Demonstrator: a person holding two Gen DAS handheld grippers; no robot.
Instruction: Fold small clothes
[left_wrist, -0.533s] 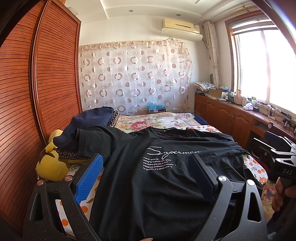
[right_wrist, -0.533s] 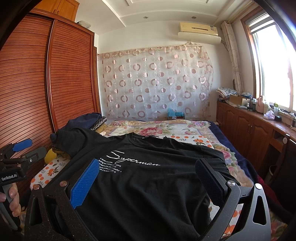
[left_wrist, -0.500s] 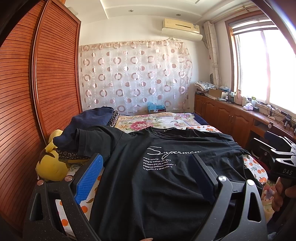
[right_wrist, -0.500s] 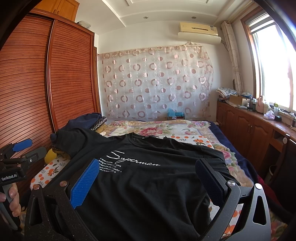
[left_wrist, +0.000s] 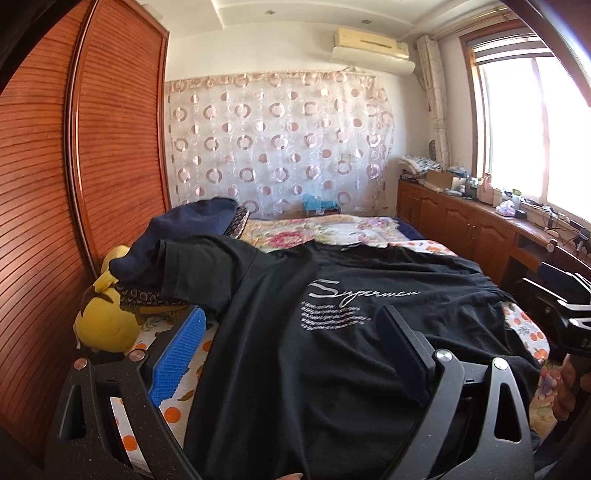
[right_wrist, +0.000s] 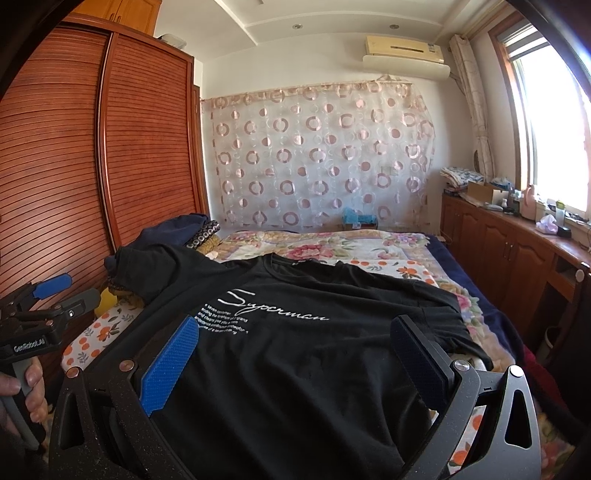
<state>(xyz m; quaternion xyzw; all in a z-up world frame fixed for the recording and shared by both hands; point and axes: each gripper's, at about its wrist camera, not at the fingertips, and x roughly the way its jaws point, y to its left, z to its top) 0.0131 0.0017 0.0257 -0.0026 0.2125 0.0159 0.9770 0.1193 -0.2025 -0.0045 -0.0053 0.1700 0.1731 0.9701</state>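
Note:
A black T-shirt (left_wrist: 314, 369) with white "Superman" lettering lies spread front-up on the bed. Its left sleeve rests over a pile of clothes. In the left wrist view my left gripper (left_wrist: 290, 321) hovers open over the shirt's lower left part, nothing between its fingers. The same T-shirt (right_wrist: 295, 369) fills the right wrist view, where my right gripper (right_wrist: 295, 326) is open above the lower right part. The left gripper (right_wrist: 68, 293) also shows at that view's left edge, held by a hand (right_wrist: 22, 387). The hem is hidden below both views.
A yellow plush toy (left_wrist: 107, 321) and a dark blue clothes pile (left_wrist: 184, 232) sit at the bed's left edge, against a wooden slatted wardrobe (left_wrist: 74, 184). Floral bedding (left_wrist: 314, 229) stretches beyond the collar. Wooden cabinets (left_wrist: 461, 229) line the right wall under the window.
Both views have shifted very slightly. The shirt lies as before and both grippers stay open.

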